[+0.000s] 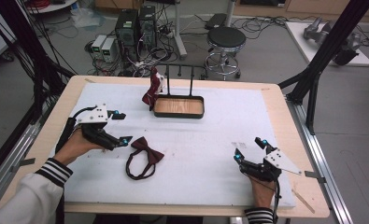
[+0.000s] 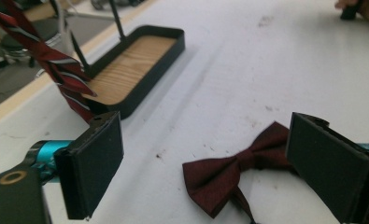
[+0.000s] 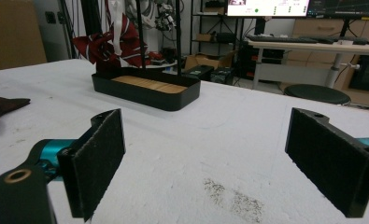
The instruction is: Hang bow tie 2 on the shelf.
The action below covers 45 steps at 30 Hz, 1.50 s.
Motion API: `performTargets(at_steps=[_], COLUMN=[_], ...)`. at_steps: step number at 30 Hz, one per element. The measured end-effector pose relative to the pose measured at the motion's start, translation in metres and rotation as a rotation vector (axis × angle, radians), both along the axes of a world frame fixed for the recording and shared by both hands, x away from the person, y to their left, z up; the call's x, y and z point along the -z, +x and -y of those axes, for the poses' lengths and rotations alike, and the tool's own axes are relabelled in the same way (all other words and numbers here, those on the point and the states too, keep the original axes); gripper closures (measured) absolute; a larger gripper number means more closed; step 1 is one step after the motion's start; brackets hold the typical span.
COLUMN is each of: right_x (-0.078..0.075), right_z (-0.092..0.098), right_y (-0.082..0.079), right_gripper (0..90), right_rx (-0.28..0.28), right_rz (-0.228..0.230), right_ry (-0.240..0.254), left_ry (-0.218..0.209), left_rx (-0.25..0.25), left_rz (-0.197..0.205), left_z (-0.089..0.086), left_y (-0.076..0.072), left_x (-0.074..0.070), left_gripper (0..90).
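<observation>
Left fingers (image 2: 205, 172) wide apart near bow tie (image 2: 238, 170), right fingers (image 3: 210, 168) wide, empty

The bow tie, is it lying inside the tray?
No, the bow tie lies on the white mat, well apart from the tray.

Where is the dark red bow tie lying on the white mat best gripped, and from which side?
Probably at the narrow centre knot of the bow tie: it lies flat, wings flaring both ways, strap looped toward the person. The open left tool is beside it; come from above, jaws across the knot.
</observation>
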State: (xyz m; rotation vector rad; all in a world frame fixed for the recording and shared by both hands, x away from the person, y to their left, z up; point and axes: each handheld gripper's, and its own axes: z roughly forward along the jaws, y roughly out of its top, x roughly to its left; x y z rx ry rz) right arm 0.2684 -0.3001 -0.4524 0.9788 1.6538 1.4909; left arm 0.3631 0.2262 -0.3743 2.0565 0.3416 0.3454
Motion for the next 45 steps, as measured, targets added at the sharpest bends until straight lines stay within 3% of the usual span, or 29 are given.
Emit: performTargets(at_steps=[4,6,13,22,30,35,45], right_x=[0.0,0.0,0.0,0.0,0.0,0.0,0.0], right_z=[0.0,0.0,0.0,0.001,0.001,0.0,0.0], right_y=[0.0,0.0,0.0,0.0,0.0,0.0,0.0], right_gripper=[11.3,11.3,11.3,11.3,11.3,11.3,11.3], right_rx=[-0.001,0.001,0.001,0.0,0.001,-0.003,-0.003], right_rz=[0.0,0.003,0.004,0.004,0.004,0.0,0.0], right_ry=[0.001,-0.001,-0.001,-0.001,-0.001,0.002,0.001], left_ry=[0.069,0.078,0.181,0.281,0.398,0.47,0.528], left_rx=[0.047,0.07,0.142,0.158,0.182,0.205,0.212], left_rz=[-0.006,-0.003,-0.009,-0.071,-0.081,-0.11,-0.14], left_z=[0.01,0.016,0.032,0.045,0.052,0.057,0.063], left_y=[0.003,0.005,0.012,0.021,0.024,0.026,0.03], left_x=[0.0,0.0,0.004,0.014,0.025,0.03,0.037], left_gripper=[14.5,14.8,16.6,20.9,26.1,29.4,35.4])
